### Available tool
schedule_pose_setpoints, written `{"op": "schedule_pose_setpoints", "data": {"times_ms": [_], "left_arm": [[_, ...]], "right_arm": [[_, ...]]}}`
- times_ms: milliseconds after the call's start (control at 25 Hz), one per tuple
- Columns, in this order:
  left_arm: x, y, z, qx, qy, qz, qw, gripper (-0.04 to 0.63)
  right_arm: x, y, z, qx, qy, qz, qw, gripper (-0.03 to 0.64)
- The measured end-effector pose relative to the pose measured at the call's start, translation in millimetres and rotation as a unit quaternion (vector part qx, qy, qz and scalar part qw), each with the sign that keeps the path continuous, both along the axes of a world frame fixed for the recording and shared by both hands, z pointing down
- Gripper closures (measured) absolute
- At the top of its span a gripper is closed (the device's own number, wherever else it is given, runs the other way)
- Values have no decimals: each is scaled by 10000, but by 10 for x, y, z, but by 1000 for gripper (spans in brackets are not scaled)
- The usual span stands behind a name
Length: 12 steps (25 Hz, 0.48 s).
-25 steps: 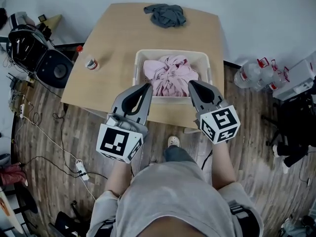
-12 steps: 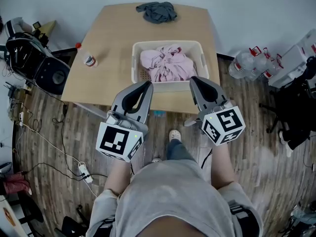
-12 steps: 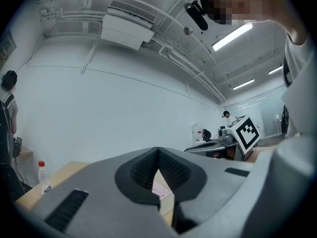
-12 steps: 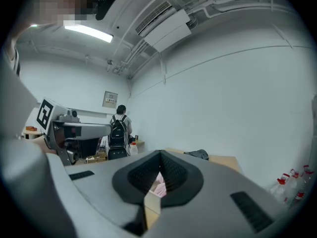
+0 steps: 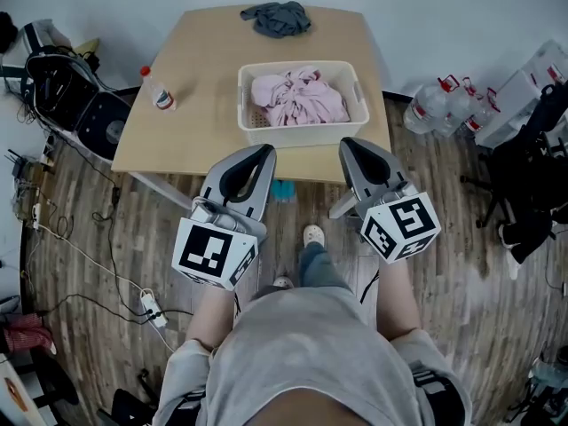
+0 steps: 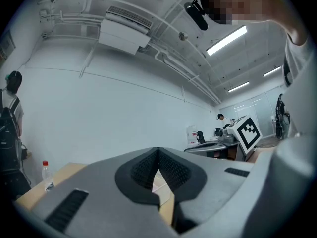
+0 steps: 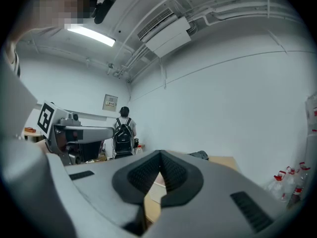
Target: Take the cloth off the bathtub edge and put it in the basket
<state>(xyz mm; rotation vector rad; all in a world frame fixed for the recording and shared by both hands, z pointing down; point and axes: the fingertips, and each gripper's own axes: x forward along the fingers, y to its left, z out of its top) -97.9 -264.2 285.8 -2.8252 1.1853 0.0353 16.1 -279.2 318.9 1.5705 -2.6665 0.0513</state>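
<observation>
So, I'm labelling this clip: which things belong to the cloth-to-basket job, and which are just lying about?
Job: basket; pink cloth inside it; grey cloth at the far edge of the table; left gripper, right gripper, both shut, empty.
Lying about: small bottle on the table; water bottles and power strip on the floor.

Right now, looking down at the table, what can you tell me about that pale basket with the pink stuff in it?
The basket is a pale, rectangular tub, plastic by its look, with small holes in its walls and a handle slot at its right end. It stands upright on the wooden table, near the front edge, and holds a crumpled pink cloth. Only the table and that cloth touch it.
</observation>
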Motion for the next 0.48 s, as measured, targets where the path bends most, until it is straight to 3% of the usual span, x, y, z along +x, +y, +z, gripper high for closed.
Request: {"op": "schedule_pose_setpoints", "data": {"times_ms": [480], "left_arm": [[-39, 298, -28, 46, 22, 30, 10000, 583]], "right_arm": [[-83, 303, -78, 142, -67, -13, 9999, 607]]}}
